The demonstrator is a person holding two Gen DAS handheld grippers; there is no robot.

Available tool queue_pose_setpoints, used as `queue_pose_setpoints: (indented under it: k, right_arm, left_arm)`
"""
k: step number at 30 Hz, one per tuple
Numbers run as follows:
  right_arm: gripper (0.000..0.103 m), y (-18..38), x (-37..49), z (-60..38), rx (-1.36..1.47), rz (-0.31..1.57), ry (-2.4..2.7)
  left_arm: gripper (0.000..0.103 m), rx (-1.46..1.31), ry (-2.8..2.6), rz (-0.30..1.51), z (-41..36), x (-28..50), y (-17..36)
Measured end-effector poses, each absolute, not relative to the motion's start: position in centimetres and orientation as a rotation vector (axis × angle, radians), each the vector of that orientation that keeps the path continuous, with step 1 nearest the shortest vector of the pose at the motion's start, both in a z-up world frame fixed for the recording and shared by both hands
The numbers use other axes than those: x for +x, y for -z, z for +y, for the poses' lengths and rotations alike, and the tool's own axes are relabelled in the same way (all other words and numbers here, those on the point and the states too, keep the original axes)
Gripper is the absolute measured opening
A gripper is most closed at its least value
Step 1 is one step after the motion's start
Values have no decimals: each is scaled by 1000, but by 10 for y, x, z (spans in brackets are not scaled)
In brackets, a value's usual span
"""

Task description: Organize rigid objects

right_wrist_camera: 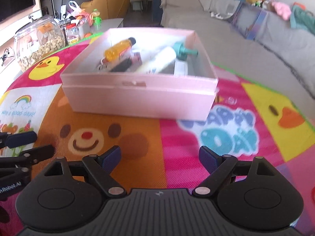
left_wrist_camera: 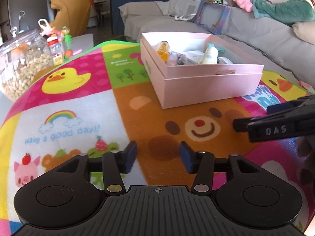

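Observation:
A pink box [left_wrist_camera: 212,84] [right_wrist_camera: 137,102] stands open on a colourful cartoon mat [left_wrist_camera: 65,102] [right_wrist_camera: 236,137]. Inside lie an orange bottle [left_wrist_camera: 163,51] [right_wrist_camera: 118,52], a cream bottle [left_wrist_camera: 209,55] [right_wrist_camera: 159,61], a teal piece [right_wrist_camera: 184,52] and small dark items. My left gripper [left_wrist_camera: 158,156] is open and empty over the mat, short of the box. My right gripper [right_wrist_camera: 159,159] is open and empty, in front of the box; it shows at the right edge of the left wrist view [left_wrist_camera: 275,125]. The left gripper shows at the left edge of the right wrist view [right_wrist_camera: 21,147].
A glass jar of nuts [left_wrist_camera: 21,66] [right_wrist_camera: 39,43], small jars and toys [left_wrist_camera: 59,45] stand beyond the mat's left corner. A grey sofa [left_wrist_camera: 256,29] [right_wrist_camera: 265,35] with a picture box [left_wrist_camera: 213,17] and plush toys runs behind and right.

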State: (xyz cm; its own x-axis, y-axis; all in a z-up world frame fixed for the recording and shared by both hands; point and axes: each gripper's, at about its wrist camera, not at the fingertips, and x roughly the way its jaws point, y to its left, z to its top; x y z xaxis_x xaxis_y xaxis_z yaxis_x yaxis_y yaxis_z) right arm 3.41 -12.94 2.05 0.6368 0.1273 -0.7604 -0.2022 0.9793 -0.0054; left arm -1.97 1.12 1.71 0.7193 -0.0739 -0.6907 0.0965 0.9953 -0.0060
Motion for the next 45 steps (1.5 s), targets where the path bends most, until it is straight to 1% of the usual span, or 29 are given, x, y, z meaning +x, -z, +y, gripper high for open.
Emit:
queue_pose_setpoints:
  k: [2, 4, 5, 7, 9, 13, 18, 45]
  right_arm:
    - [93, -17, 30, -130, -97, 831, -180]
    - [99, -15, 29, -133, -91, 818, -165]
    - [103, -14, 30, -136, -77, 816, -162]
    - [103, -12, 29, -142, -54, 798, -167]
    - [103, -11, 27, -143, -54, 773, -165]
    - [103, -7, 21, -144, -50, 719, -167]
    - [103, -6, 21, -143, -40, 697, -146]
    - [103, -4, 21, -142, -39, 691, -145]
  left_arm:
    - [67, 22, 74, 747, 5, -19, -14]
    - [70, -8, 48, 732, 2, -17, -13]
    - [70, -18, 26, 719, 1, -16, -12]
    - [70, -28, -14, 684, -2, -16, -9]
    - [72, -17, -47, 655, -5, -16, -5]
    - [72, -16, -70, 652, -8, -14, -6]
    - [72, -22, -69, 650, -8, -13, -7]
    - [72, -27, -67, 647, -6, -14, -5]
